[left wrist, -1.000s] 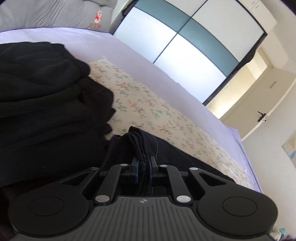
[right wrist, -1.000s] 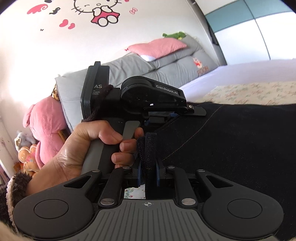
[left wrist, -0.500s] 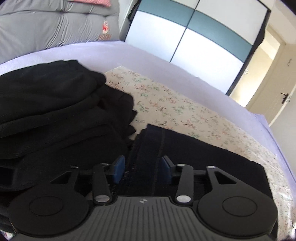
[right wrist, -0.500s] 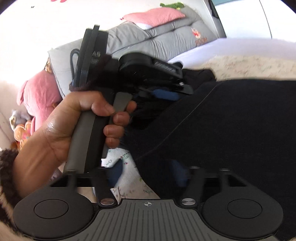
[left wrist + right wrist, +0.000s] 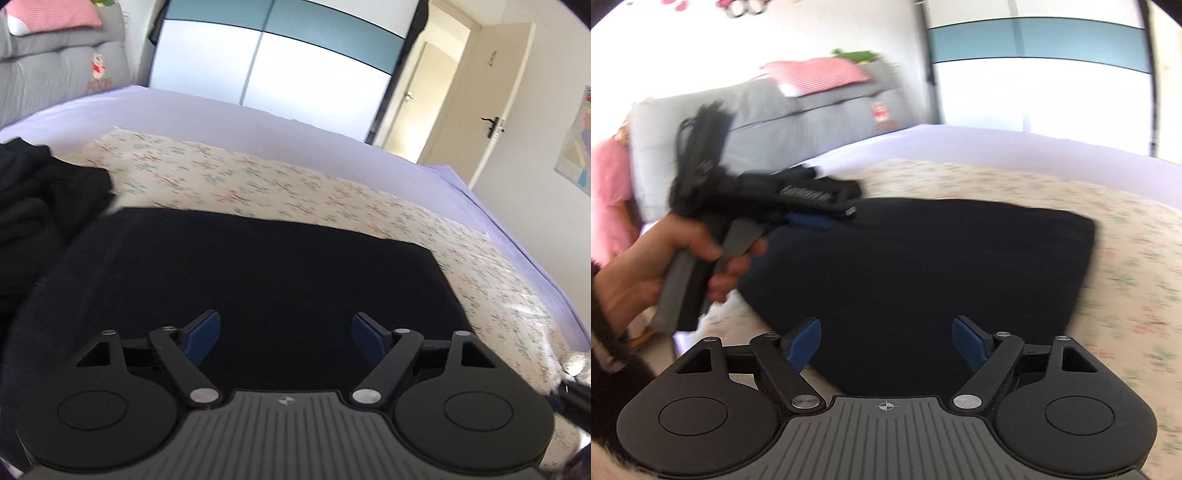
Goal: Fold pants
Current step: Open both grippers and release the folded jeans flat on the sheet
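Both tools opening, nothing gripped: left tool (image 5: pixel 286 338) and right tool (image 5: pixel 886 343) hover over folded dark pants (image 5: pixel 258 273) lying flat on the floral sheet (image 5: pixel 258 184) on the bed.

Black clothing pile (image 5: pixel 40 206) left of pants (image 5: pixel 258 280) cut off by frame edge; left gripper (image 5: pixel 812 218) motion-blurred.

Both claws let go of the pants

The left gripper (image 5: pixel 286 338) and right gripper (image 5: pixel 886 341) are opening; the dark pants (image 5: pixel 258 273) now lie flat ahead.
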A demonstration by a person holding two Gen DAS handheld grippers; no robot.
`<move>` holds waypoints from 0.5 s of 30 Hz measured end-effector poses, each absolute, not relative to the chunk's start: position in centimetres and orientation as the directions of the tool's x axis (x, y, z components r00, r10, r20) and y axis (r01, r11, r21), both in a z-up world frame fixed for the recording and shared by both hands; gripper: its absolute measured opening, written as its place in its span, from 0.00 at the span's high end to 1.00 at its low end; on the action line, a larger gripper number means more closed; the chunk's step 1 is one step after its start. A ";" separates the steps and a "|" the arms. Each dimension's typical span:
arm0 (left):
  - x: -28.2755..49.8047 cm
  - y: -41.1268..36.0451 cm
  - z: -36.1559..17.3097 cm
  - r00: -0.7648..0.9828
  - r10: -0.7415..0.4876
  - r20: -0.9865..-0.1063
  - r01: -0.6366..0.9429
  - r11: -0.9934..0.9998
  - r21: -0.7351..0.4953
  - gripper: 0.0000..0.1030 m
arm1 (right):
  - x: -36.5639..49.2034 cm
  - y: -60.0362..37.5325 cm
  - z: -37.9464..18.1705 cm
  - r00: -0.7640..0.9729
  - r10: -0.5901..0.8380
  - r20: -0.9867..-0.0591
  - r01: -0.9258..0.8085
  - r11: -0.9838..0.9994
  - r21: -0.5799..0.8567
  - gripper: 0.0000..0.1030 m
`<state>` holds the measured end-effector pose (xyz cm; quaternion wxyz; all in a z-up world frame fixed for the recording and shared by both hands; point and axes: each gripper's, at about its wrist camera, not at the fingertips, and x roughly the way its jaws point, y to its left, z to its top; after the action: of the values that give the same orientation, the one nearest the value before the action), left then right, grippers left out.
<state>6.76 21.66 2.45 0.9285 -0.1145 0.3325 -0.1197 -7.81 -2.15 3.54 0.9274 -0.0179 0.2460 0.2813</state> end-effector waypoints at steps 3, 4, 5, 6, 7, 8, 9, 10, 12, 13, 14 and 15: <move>6.6 19.5 1.8 0.728 -0.357 -0.586 0.198 0.927 -0.319 0.00 | -6.0 -4.9 3.9 0.768 0.462 -0.443 -0.462 0.879 0.117 0.27; 6.5 18.9 1.6 0.718 -0.384 -0.580 0.226 0.918 -0.327 0.00 | -4.9 -5.7 4.0 0.780 0.440 -0.445 -0.437 0.892 0.115 0.27; 6.2 18.1 1.5 0.708 -0.412 -0.573 0.258 0.907 -0.332 0.00 | -3.9 -6.5 4.1 0.786 0.419 -0.454 -0.413 0.903 0.119 0.27; 6.1 17.3 1.3 0.695 -0.441 -0.568 0.296 0.895 -0.333 0.00 | -2.8 -7.2 4.0 0.787 0.407 -0.463 -0.391 0.910 0.136 0.27; 6.0 16.5 1.2 0.679 -0.468 -0.565 0.335 0.883 -0.328 0.00 | -1.7 -8.2 3.8 0.781 0.409 -0.472 -0.376 0.911 0.167 0.27; 5.7 15.7 1.1 0.666 -0.491 -0.561 0.372 0.871 -0.319 0.00 | -0.5 -9.1 3.5 0.772 0.418 -0.478 -0.363 0.908 0.208 0.26; 5.5 15.0 1.0 0.655 -0.510 -0.557 0.406 0.860 -0.309 0.00 | 0.8 -9.7 3.2 0.763 0.429 -0.484 -0.348 0.903 0.252 0.25; 5.4 14.2 0.8 0.642 -0.531 -0.553 0.440 0.846 -0.301 0.00 | 2.4 -10.0 3.0 0.753 0.440 -0.490 -0.333 0.896 0.293 0.25; 5.3 13.4 0.5 0.616 -0.573 -0.542 0.499 0.815 -0.295 0.00 | 4.8 -10.9 2.3 0.731 0.466 -0.498 -0.311 0.878 0.365 0.25; 5.3 13.0 0.4 0.604 -0.590 -0.536 0.523 0.801 -0.292 0.00 | 5.9 -11.7 1.8 0.718 0.484 -0.500 -0.305 0.865 0.399 0.25; 5.4 12.7 0.3 0.594 -0.605 -0.530 0.545 0.787 -0.289 0.00 | 7.1 -12.3 1.3 0.707 0.499 -0.501 -0.295 0.852 0.433 0.25; 5.4 12.4 0.2 0.584 -0.620 -0.524 0.565 0.774 -0.286 0.00 | 8.2 -12.7 0.7 0.700 0.510 -0.500 -0.283 0.841 0.462 0.25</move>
<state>5.45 12.41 0.19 0.8889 -0.0442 0.3114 -0.3332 8.24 -12.73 0.74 0.9046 0.1781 0.3194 0.2191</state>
